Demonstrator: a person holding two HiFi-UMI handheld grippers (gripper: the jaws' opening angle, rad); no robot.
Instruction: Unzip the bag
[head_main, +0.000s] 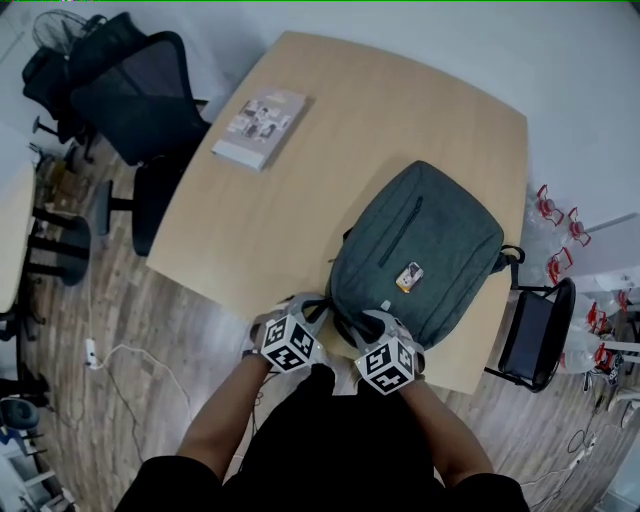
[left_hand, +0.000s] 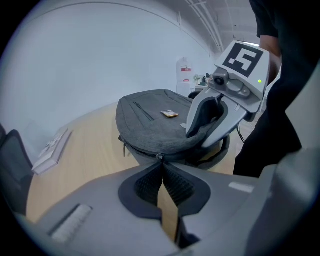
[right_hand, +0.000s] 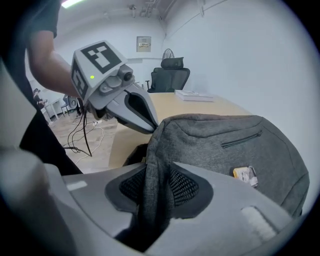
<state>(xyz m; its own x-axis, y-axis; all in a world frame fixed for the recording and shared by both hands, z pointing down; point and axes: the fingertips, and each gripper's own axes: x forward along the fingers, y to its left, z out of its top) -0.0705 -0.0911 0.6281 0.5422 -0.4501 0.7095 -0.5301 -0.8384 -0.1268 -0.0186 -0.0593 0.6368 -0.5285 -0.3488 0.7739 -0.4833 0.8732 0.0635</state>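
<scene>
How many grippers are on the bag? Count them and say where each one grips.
2. The left gripper is shut on the zipper pull at the near edge of the bag. The right gripper, beside it, pinches a fold of the fabric. None hidden.

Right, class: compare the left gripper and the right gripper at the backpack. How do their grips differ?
The left gripper pinches the small zipper pull at its tips; the right gripper clamps a thick fabric fold deep between its pads. The left gripper's jaws nearly meet; the right gripper's are wedged apart by the fold. Both grip the backpack's near edge.
</scene>
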